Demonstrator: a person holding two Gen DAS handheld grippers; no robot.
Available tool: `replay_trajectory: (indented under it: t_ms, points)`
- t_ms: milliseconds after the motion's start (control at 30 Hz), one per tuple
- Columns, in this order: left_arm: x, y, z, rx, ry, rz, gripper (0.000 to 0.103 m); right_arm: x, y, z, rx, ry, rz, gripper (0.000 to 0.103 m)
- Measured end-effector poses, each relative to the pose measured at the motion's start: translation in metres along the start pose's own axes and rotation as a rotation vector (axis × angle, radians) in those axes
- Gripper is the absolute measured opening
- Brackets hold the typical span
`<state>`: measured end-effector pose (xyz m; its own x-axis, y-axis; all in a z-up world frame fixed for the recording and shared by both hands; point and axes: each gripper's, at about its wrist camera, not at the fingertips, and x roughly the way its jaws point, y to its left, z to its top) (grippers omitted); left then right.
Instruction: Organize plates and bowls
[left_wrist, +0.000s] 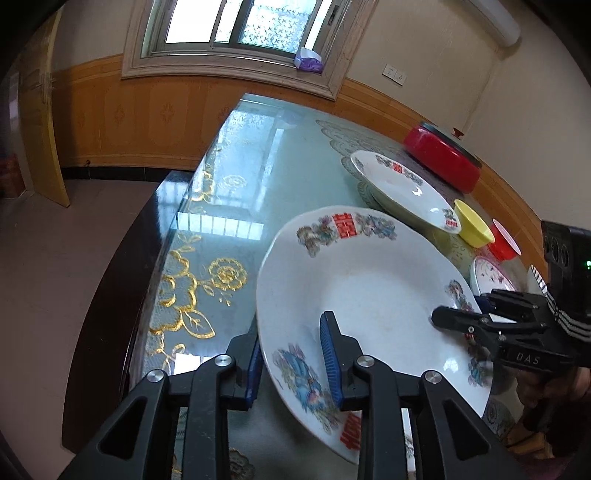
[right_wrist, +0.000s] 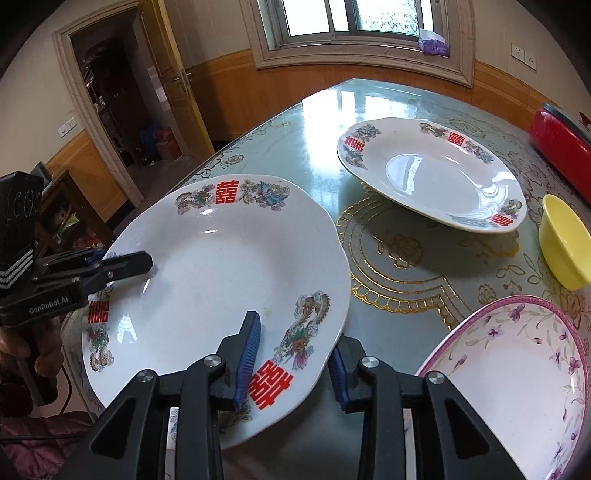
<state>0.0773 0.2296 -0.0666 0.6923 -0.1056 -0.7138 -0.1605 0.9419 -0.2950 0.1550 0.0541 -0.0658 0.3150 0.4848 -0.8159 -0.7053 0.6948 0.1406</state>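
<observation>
The left gripper (left_wrist: 291, 354) is clamped on the near rim of a white plate (left_wrist: 362, 288) with red characters, and the right gripper (right_wrist: 295, 354) pinches the opposite rim, so the plate seems lifted just off the glass-topped table (right_wrist: 325, 122). A second matching plate (right_wrist: 432, 173) sits further back, near a yellow bowl (right_wrist: 565, 240) and a floral bowl (right_wrist: 517, 369).

Your floral bowl (right_wrist: 517, 373) runs off the right wrist view's lower right edge, and in the left view your right gripper (left_wrist: 456, 319) hides most of it; the yellow bowl (right_wrist: 565, 242) and red pot (right_wrist: 557, 147) are clipped at the right; the near plate (right_wrist: 221, 280) hides the table (right_wrist: 317, 122) beneath; the doorway (right_wrist: 122, 110) interior is too dark to read.
</observation>
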Motion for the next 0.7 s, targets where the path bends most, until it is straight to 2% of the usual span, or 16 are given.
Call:
replay_trajectory:
  t_ms: [100,200,700]
  points:
    - [0.005,-0.002,0.004,0.033,0.002,0.010,0.029,0.003,-0.001,0.001,0.011,0.020,0.031,0.036]
    - [0.008,-0.007,0.004,0.051,0.002,0.035,0.029,0.003,0.002,0.001,-0.002,0.013,0.010,0.038]
    - [0.000,-0.022,0.005,0.031,0.001,0.016,0.028,-0.021,-0.001,-0.006,0.032,-0.035,-0.063,0.036]
